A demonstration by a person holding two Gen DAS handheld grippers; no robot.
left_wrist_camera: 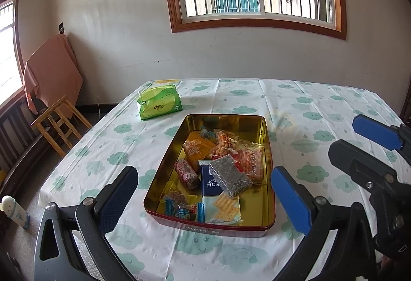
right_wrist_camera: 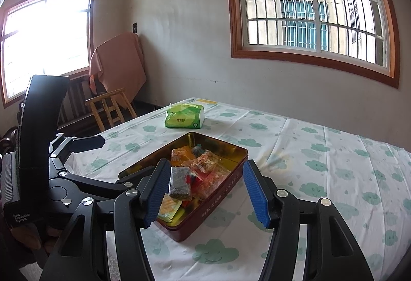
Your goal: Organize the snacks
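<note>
A red tin with a gold inside stands on the table and holds several wrapped snacks: a dark packet on top, an orange pack, a blue soda-cracker pack, a pink roll. My left gripper is open and empty, above the tin's near end. My right gripper is open and empty, over the tin's near corner; it also shows in the left wrist view.
A green tissue pack lies beyond the tin. The table wears a white cloud-print cloth. A wooden stool and a chair under orange cloth stand off the left edge.
</note>
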